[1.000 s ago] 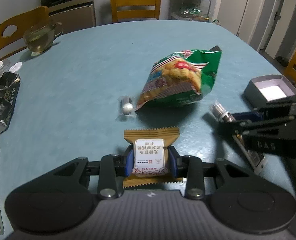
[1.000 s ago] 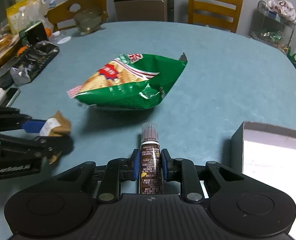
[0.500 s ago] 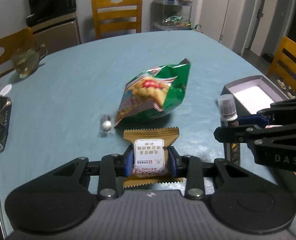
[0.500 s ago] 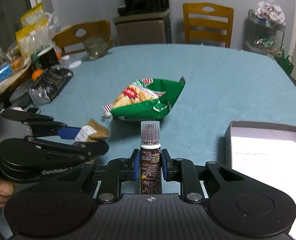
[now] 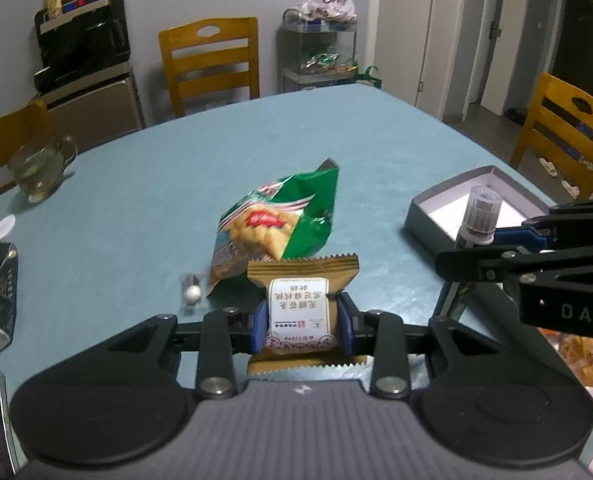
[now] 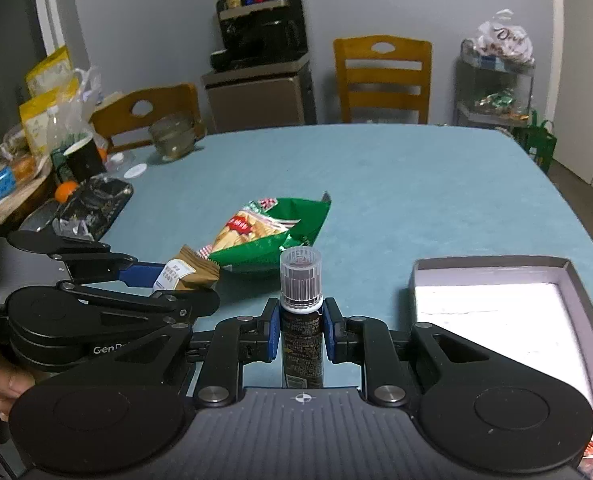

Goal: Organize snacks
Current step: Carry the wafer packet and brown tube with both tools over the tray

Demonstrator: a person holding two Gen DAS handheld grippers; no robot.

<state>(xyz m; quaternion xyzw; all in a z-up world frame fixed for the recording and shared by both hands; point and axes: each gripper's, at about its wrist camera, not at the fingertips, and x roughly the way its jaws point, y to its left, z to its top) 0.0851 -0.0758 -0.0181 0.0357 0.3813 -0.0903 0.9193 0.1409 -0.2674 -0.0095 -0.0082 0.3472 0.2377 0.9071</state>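
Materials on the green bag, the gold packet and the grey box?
Green bag: glossy plastic film, by its crinkles and sheen.
Gold packet: matte film, probably plastic, with serrated sealed edges.
Grey box: likely matte cardboard, thin straight walls, white inside.

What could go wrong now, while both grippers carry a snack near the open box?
1. The right gripper grips the tall brown tube low on its body, so the capped top may tip when it is set into the grey box.
2. The left gripper squeezes the soft brown packet; its contents might be crushed, or it could slip out.
3. The two grippers are close together; heading for the same box, they may collide.
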